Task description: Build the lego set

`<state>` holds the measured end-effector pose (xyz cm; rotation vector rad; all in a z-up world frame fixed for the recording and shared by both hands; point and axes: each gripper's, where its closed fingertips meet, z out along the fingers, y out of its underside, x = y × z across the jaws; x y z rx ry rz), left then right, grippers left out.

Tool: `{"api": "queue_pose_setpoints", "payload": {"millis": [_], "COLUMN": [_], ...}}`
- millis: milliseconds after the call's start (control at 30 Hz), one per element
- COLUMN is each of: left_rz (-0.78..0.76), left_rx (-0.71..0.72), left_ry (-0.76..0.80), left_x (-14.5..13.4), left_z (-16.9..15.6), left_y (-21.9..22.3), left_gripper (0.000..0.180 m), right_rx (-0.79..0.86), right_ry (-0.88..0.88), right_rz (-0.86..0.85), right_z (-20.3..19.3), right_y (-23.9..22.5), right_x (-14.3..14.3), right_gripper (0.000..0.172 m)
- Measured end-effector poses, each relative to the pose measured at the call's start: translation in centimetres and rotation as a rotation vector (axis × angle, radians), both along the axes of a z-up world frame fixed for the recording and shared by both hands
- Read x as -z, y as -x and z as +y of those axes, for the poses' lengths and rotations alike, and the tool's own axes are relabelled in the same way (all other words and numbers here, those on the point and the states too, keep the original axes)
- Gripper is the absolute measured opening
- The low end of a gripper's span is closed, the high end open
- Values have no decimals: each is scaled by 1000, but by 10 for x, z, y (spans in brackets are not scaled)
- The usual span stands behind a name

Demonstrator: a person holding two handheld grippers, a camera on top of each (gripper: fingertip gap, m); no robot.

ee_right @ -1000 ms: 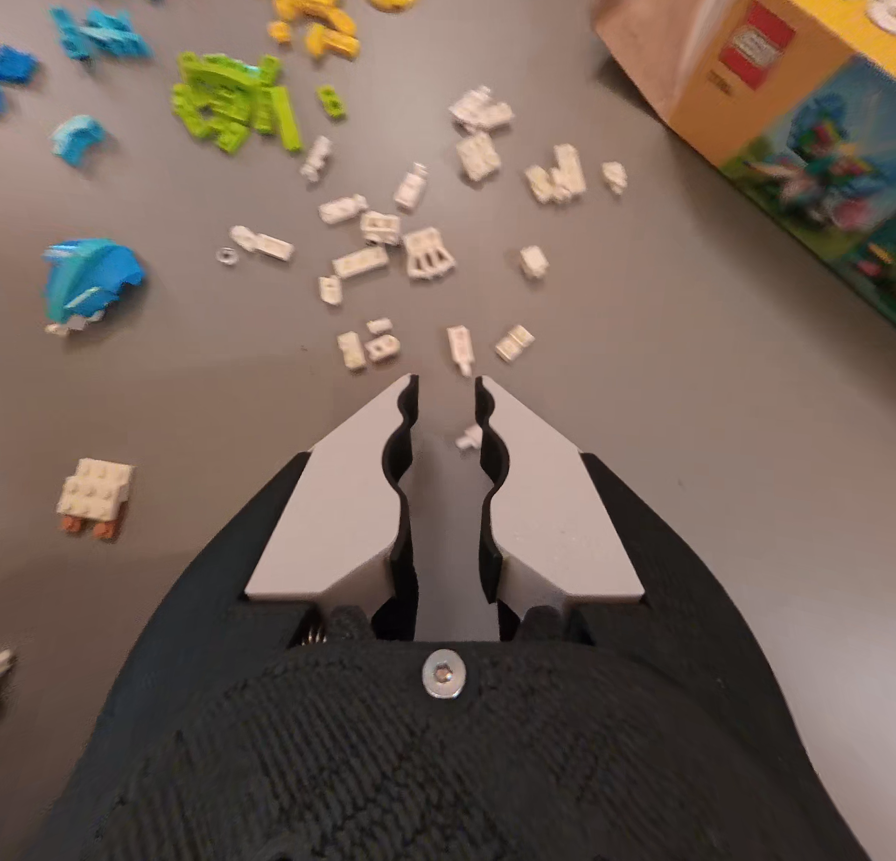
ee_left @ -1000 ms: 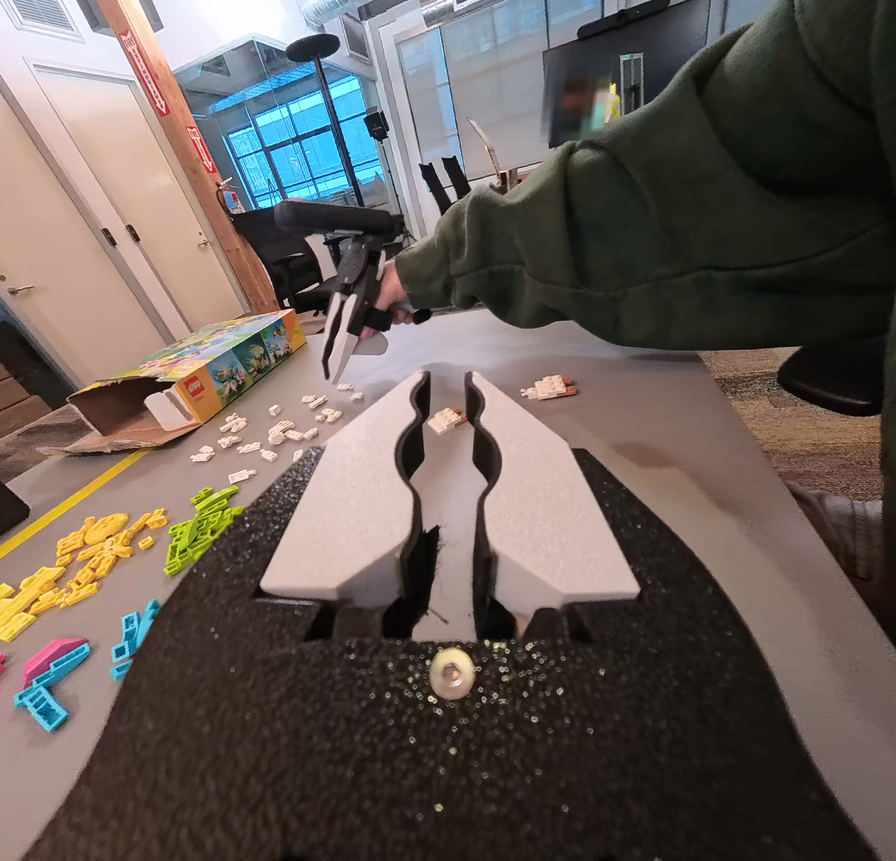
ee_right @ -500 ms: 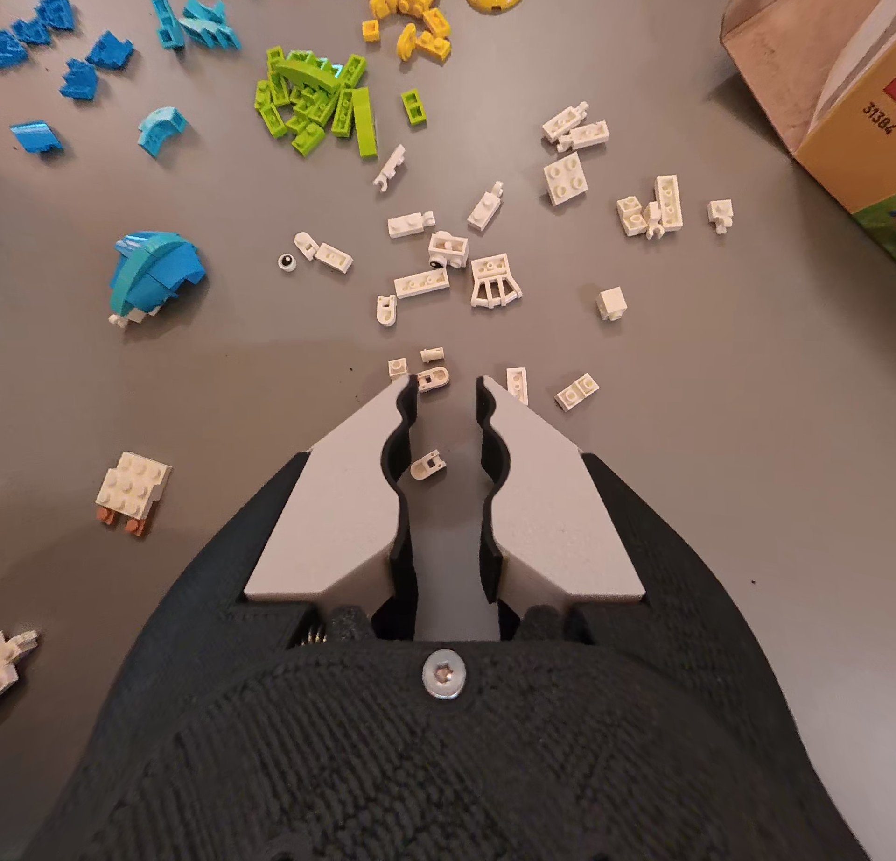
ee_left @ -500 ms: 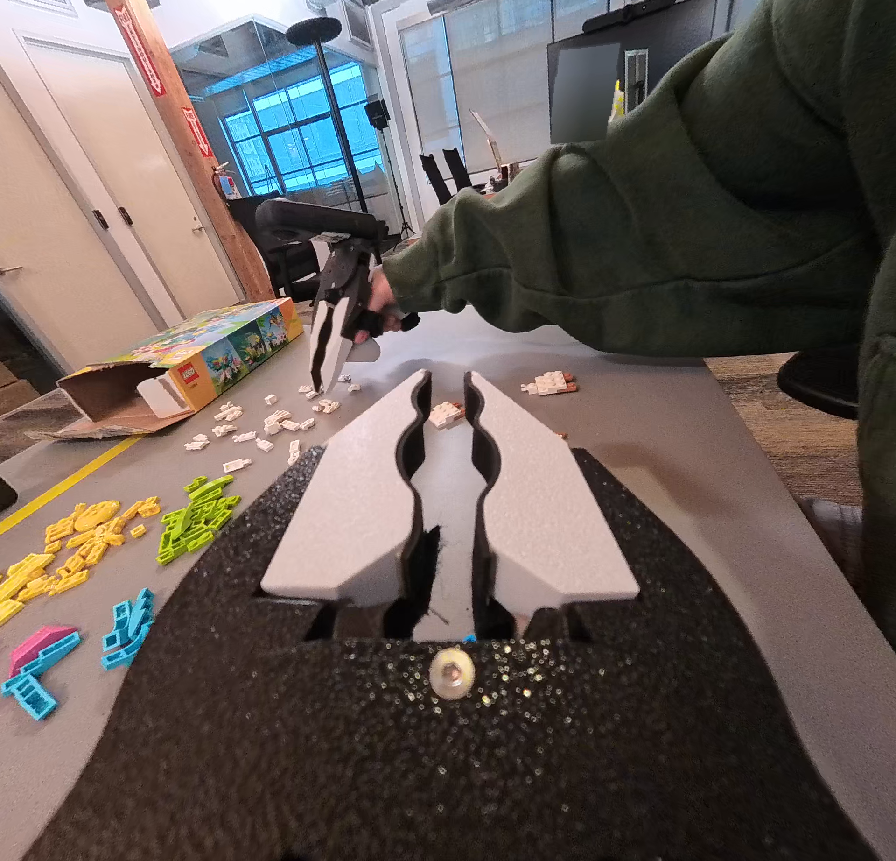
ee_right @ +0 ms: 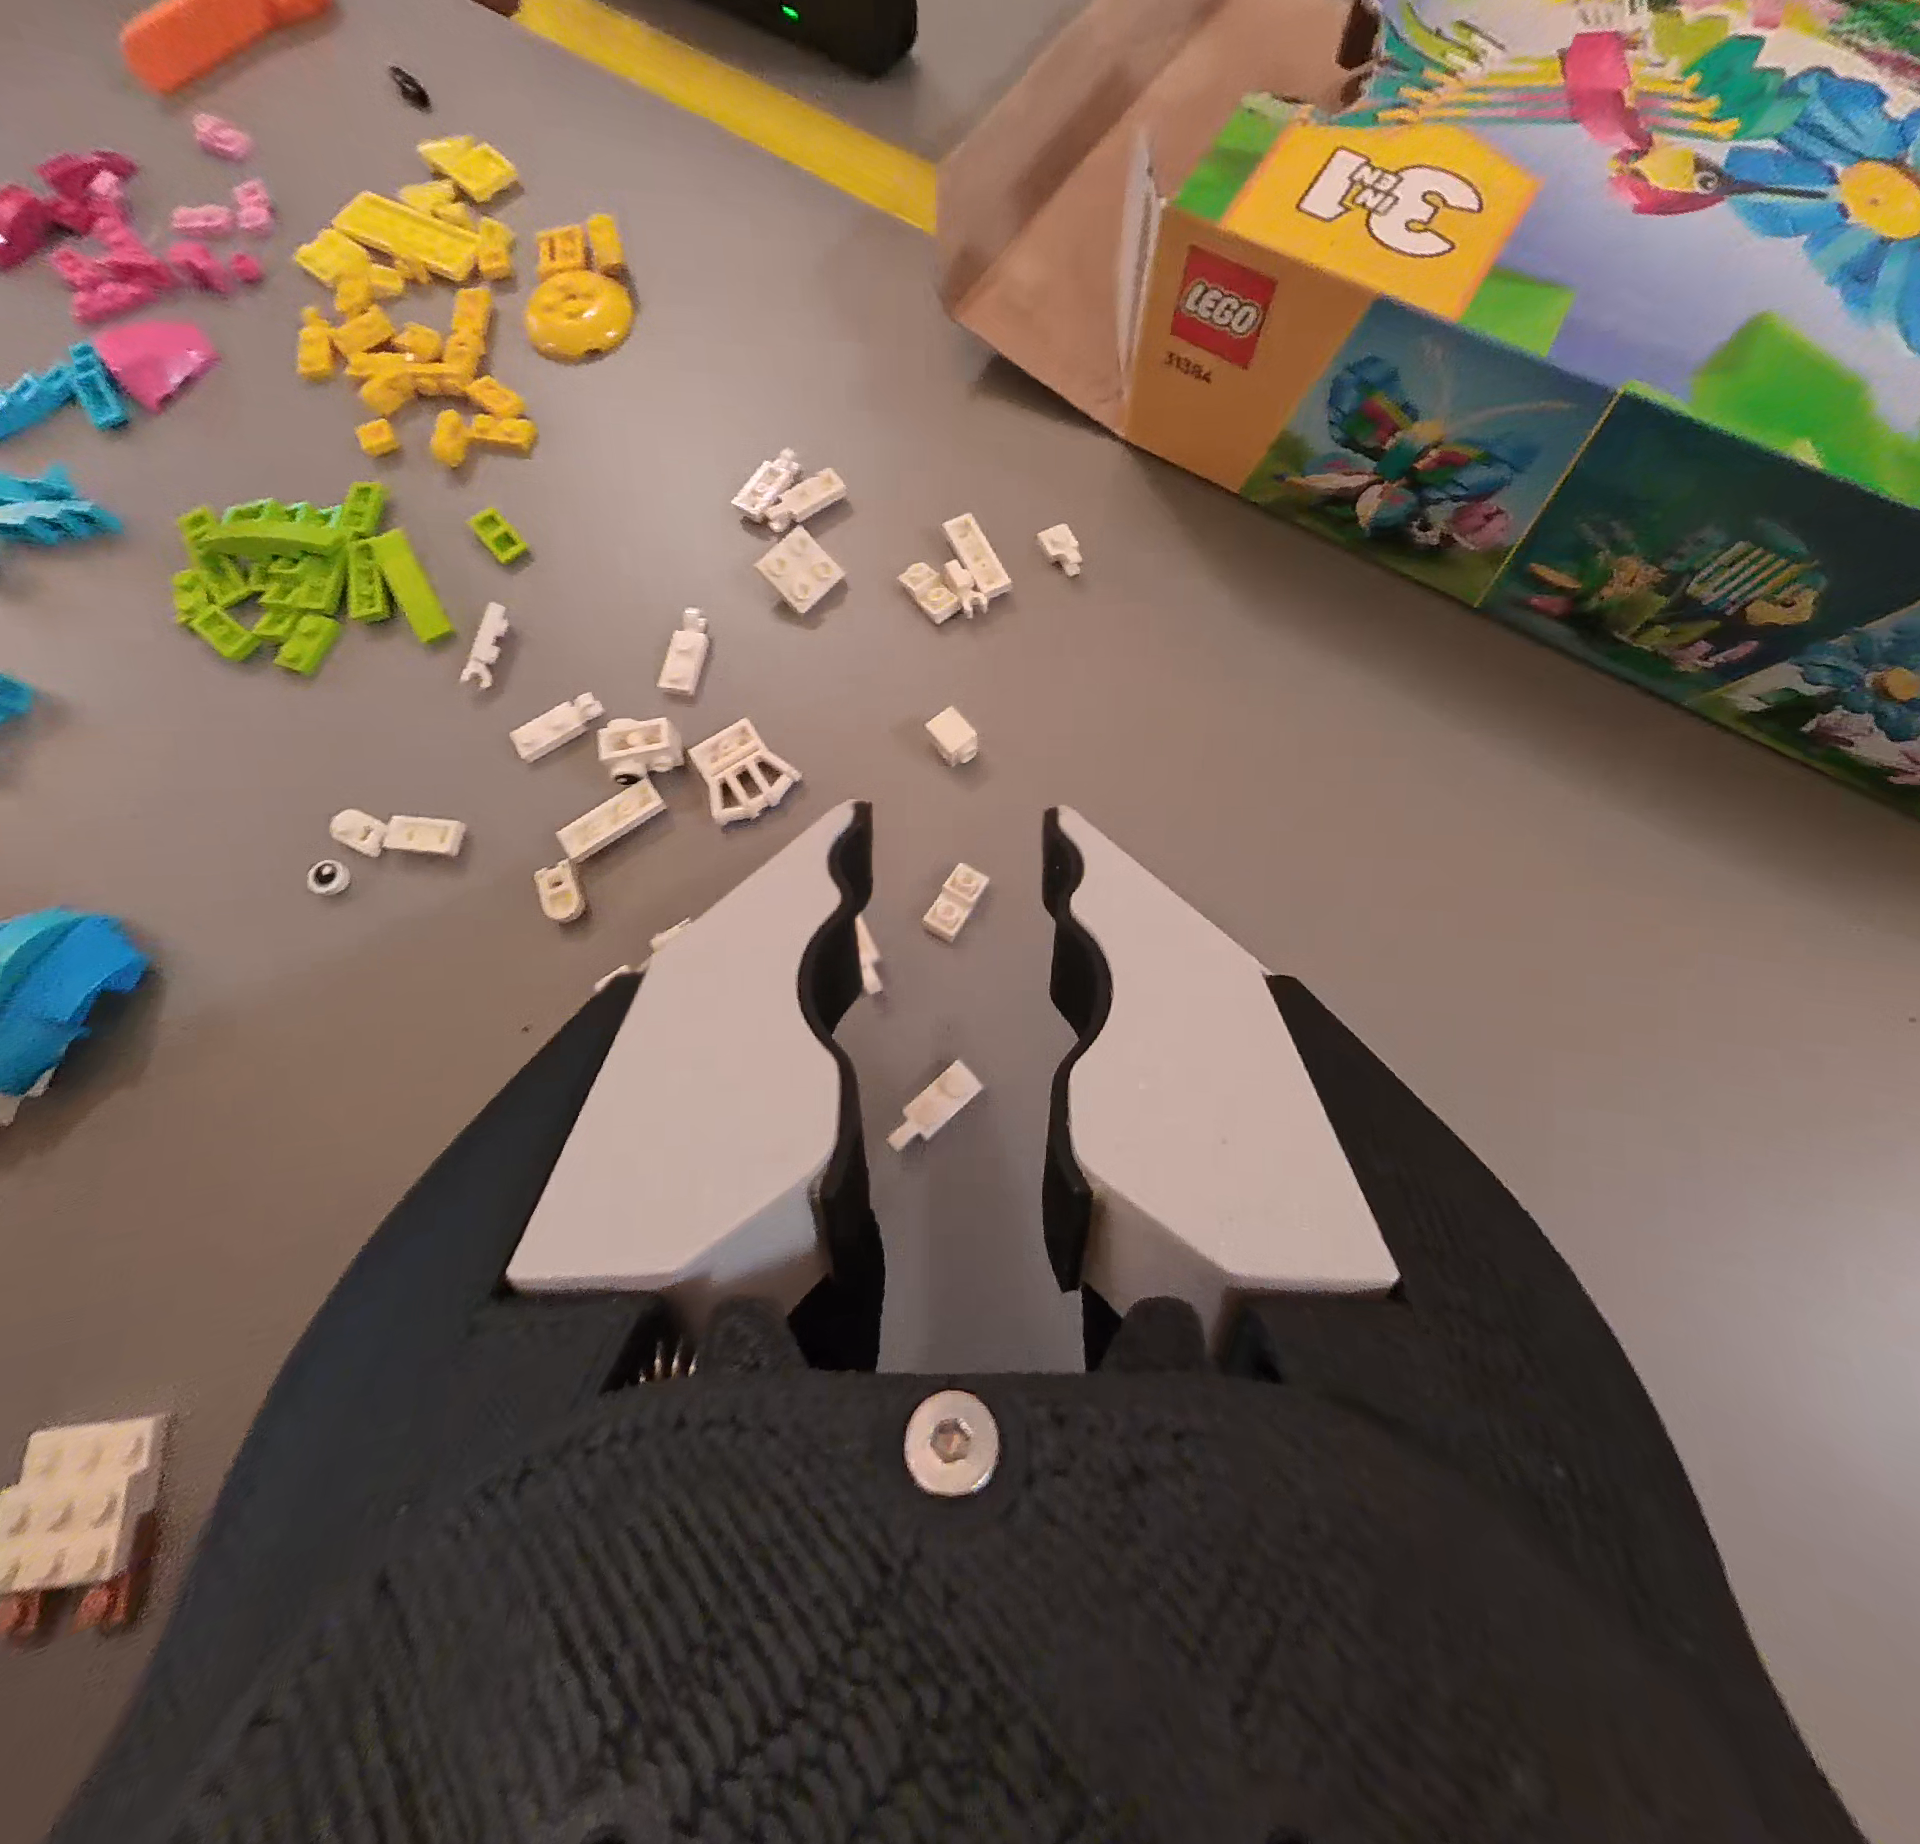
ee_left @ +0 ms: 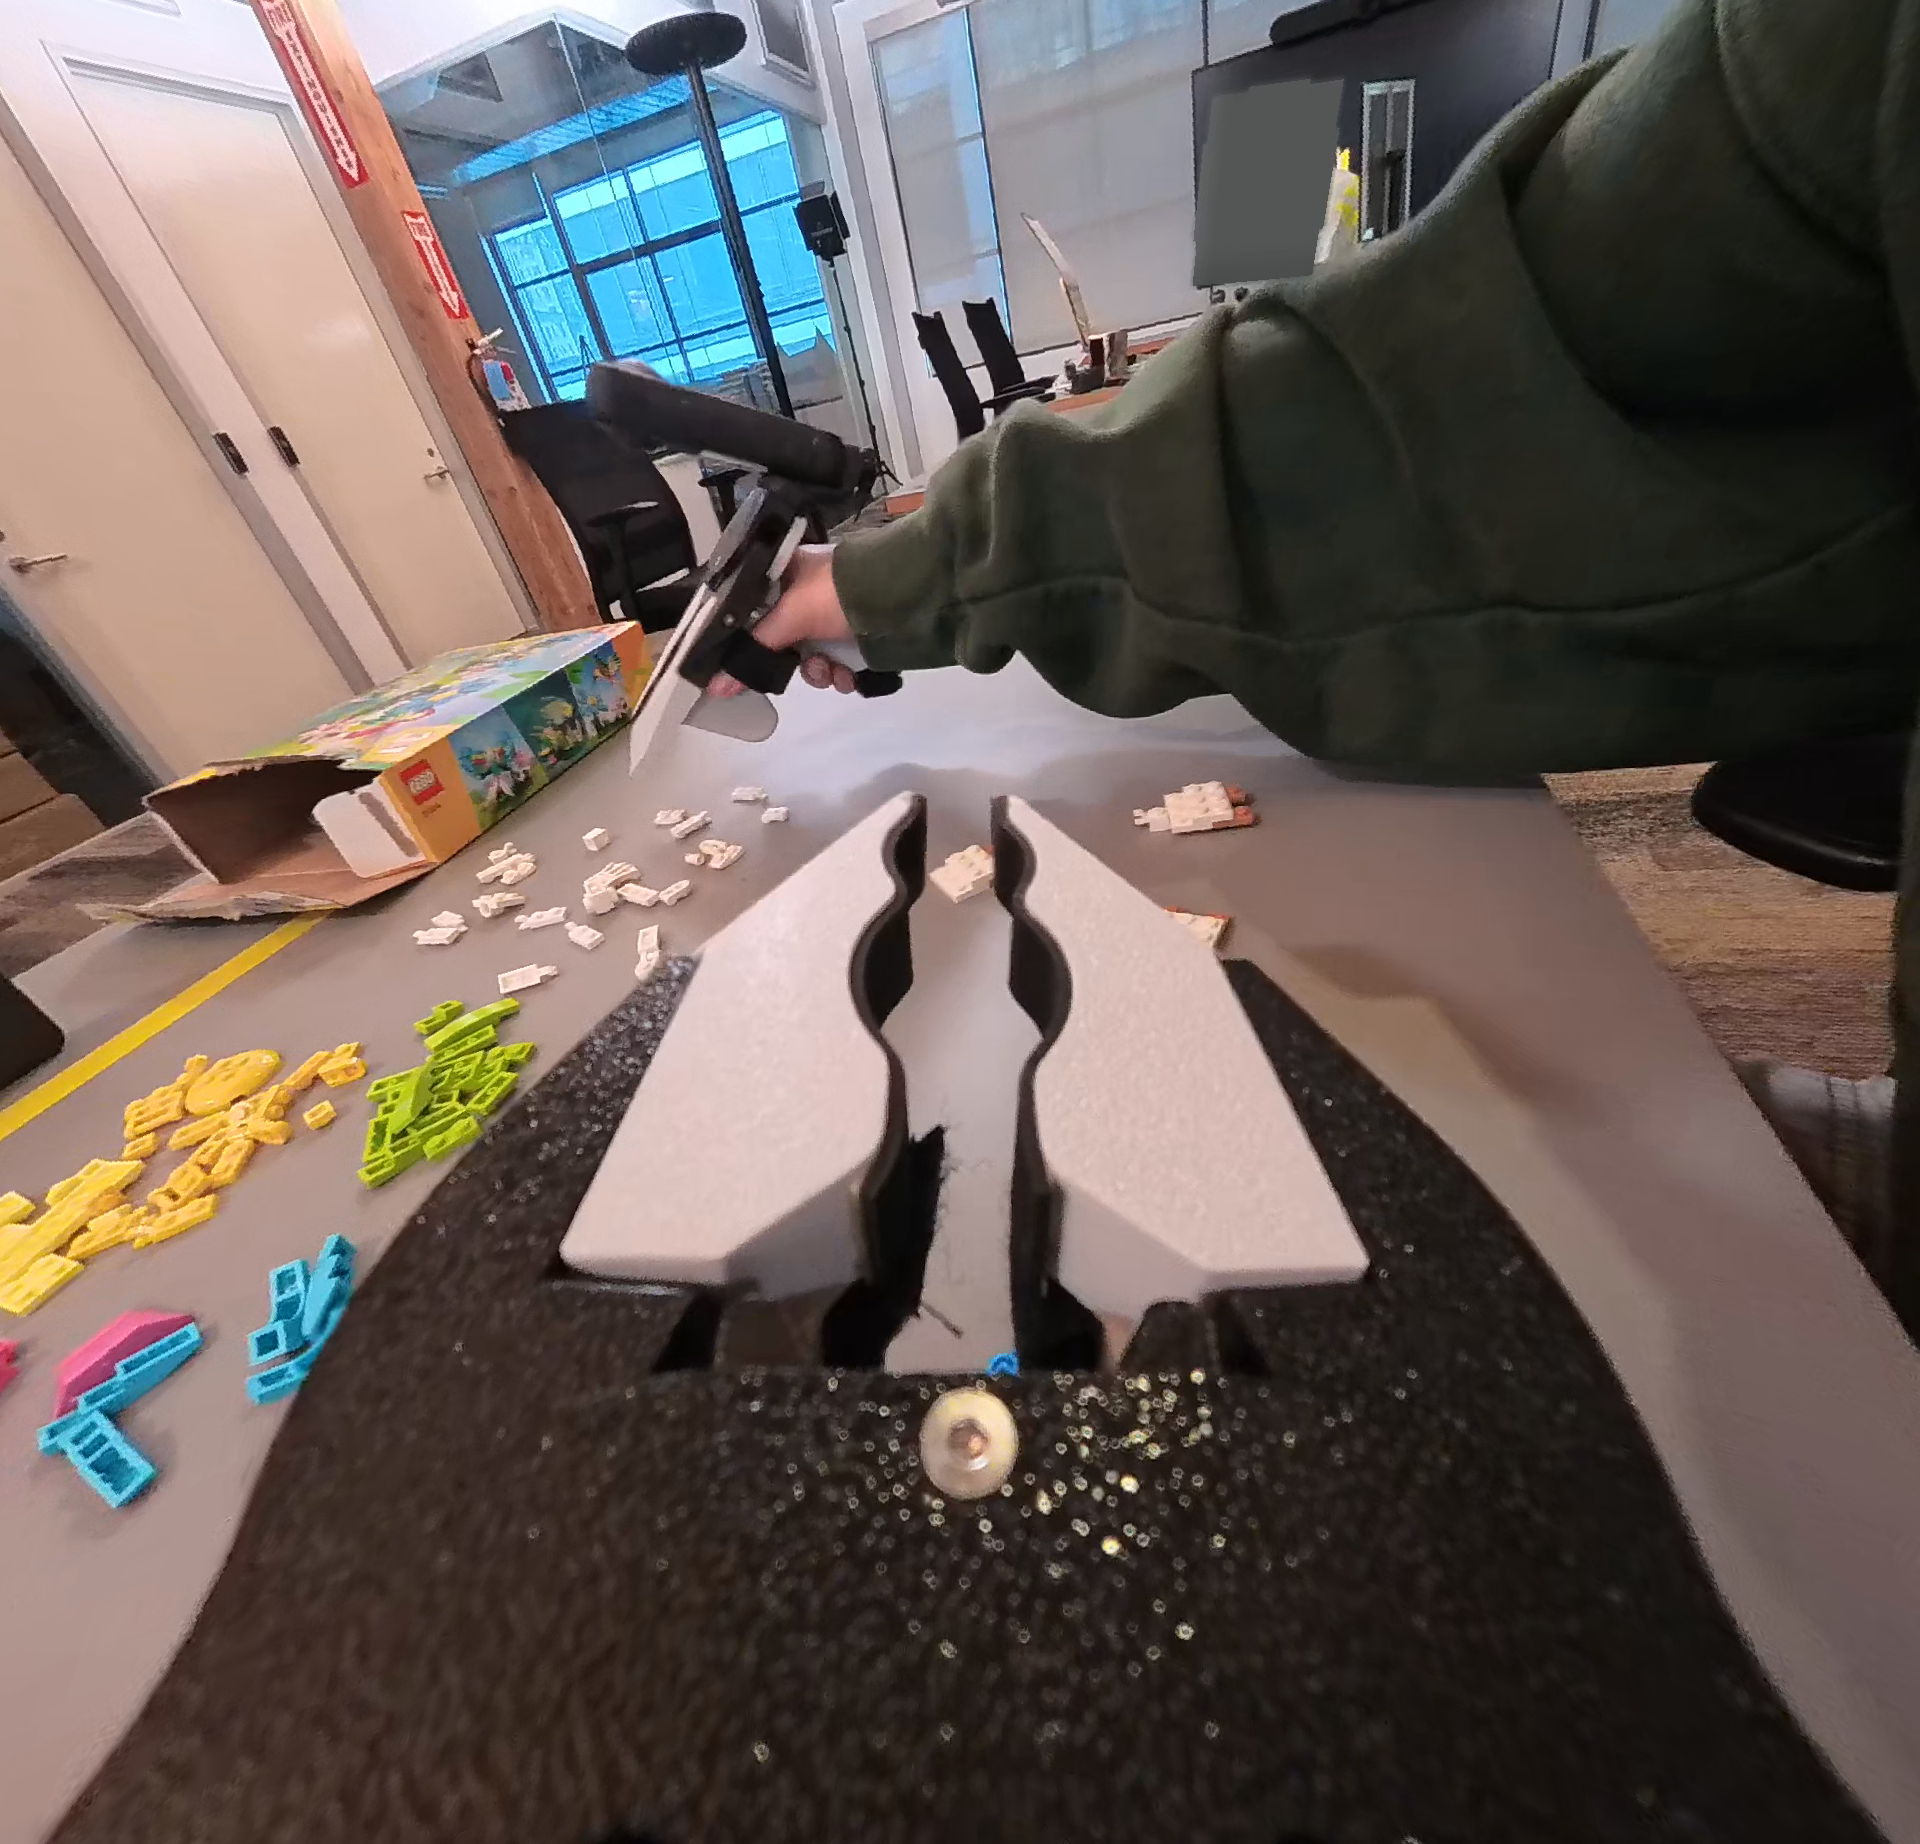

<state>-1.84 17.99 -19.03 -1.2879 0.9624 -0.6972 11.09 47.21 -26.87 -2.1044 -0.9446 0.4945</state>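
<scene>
Beneath the right claw (ee_right: 956, 838), jaws apart and empty, loose white bricks (ee_right: 954, 899) lay on the worktop (ee_right: 1351, 859); the left claw (ee_left: 958, 818) stood narrowly parted, empty.

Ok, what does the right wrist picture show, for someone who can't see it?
The right gripper, jaws open and holding nothing, hovers over small white plastic bricks scattered on a grey table. Yellow and lime-green brick piles lie at left, a colourful cardboard toy box at upper right.
</scene>
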Motion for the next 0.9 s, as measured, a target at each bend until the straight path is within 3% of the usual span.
{"api": "queue_pose_setpoints", "payload": {"millis": [233, 433, 633, 733, 900], "left_rz": [0, 4, 5, 9, 10], "left_rx": [8, 7, 11, 10, 7], "left_ry": [6, 4, 7, 4, 8], "left_x": [0, 0, 0, 0, 1], "left_z": [-2, -2, -3, -3, -2], "left_y": [0, -1, -1, -1, 0], "left_gripper": [5, 5, 5, 6, 6], "right_rx": [18, 83, -34, 35, 110], "right_ry": [48, 105, 184, 310, 338], "right_rz": [-33, 36, 23, 24, -94], "right_z": [10, 28, 24, 29, 42], "right_y": [17, 31, 76, 94, 101], "right_x": [10, 6, 8, 13, 21], "right_gripper": [30, 27, 24, 20, 18]}}
